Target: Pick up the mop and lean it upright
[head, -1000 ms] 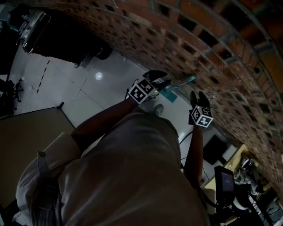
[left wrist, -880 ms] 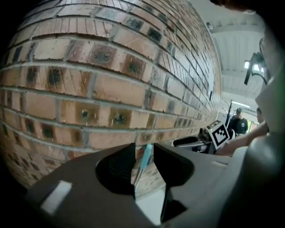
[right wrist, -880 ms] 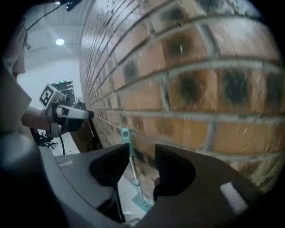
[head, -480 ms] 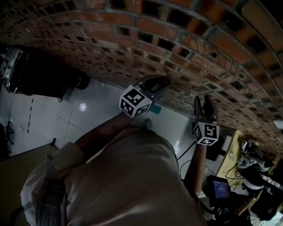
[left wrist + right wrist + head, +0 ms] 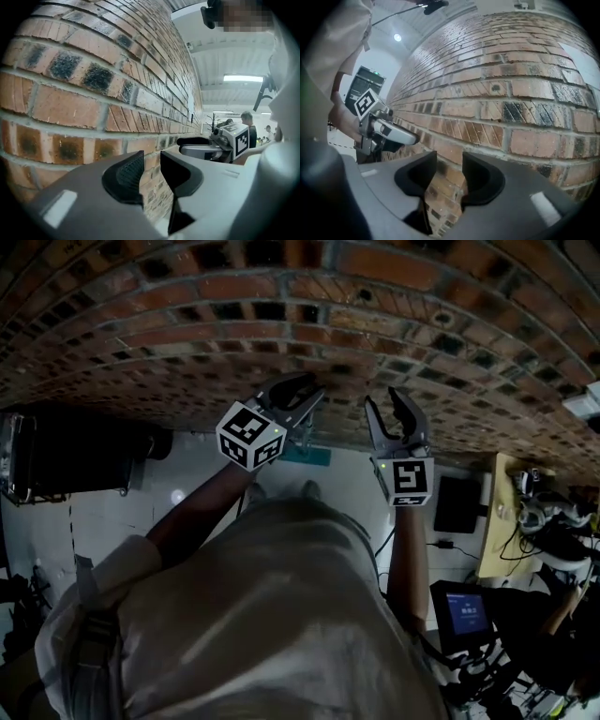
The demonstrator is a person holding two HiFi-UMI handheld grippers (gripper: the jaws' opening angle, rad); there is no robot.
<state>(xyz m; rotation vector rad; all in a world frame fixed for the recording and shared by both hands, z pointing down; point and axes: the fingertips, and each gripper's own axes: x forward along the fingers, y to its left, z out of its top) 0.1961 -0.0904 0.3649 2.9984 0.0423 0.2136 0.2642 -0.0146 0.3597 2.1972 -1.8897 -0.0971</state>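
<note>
Both grippers are held up side by side, close in front of the brick wall (image 5: 281,315). My left gripper (image 5: 302,393) (image 5: 152,161) is open; its jaws have just been closing, and only brick shows between them. My right gripper (image 5: 395,409) (image 5: 449,161) is also open after narrowing, with nothing between its pads. Each gripper appears in the other's view: the right gripper (image 5: 211,145) and the left gripper (image 5: 382,129). A teal part of the mop (image 5: 306,455) lies low at the wall's foot, under the left gripper. The rest of the mop I cannot make out.
A dark cabinet (image 5: 66,460) stands at the left by the wall. At the right are a black box (image 5: 457,505) on the floor, a cluttered desk (image 5: 497,521) and a lit screen (image 5: 464,610). People stand far off (image 5: 246,126).
Both grippers have risen in front of the wall and turned from pointing down to nearly level. The right gripper has come closer to the left one. The head view has swung towards the wall.
</note>
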